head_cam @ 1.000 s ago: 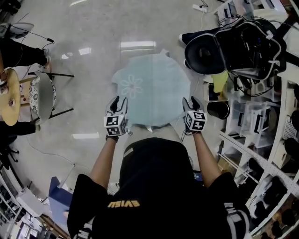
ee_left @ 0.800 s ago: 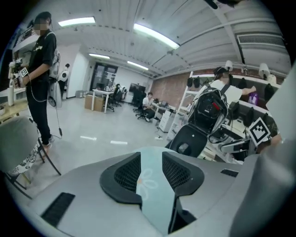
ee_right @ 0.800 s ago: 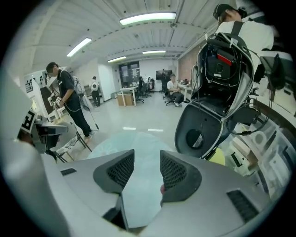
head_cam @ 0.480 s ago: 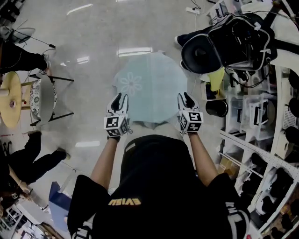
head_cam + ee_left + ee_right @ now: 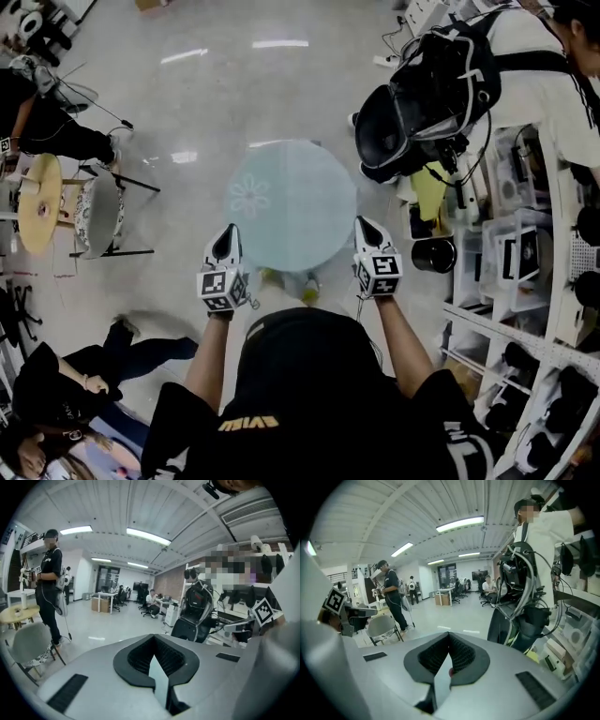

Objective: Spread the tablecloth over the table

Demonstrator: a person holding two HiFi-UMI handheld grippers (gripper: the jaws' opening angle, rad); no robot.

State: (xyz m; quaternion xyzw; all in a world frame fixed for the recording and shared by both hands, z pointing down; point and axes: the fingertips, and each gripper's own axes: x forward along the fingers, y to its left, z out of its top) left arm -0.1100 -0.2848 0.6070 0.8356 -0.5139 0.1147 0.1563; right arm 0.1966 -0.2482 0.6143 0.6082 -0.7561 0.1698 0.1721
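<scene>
The tablecloth (image 5: 300, 211) is a pale blue-green round sheet, opened out flat with its face up, in the middle of the head view just beyond the person's two hands. Being round, it has no clear long axis. Its white flower print sits on the left part, and its near rim runs left to right between the two tools. It hides the counter beneath it, and whether it rests there or hangs lifted cannot be told.

The left tool (image 5: 230, 234) grips the near left rim, and the right tool (image 5: 364, 230) grips the near right rim. Both have just been closing, and each tool's own view shows a thin pale strip of cloth pinched between its black pads (image 5: 140, 660).

Glossy grey floor (image 5: 187, 112) surrounds the cloth. A grey chair (image 5: 98, 211) stands to the left, well apart. To the far right a person wears a black backpack (image 5: 431, 94), and white shelves (image 5: 525, 281) run down the right edge.
</scene>
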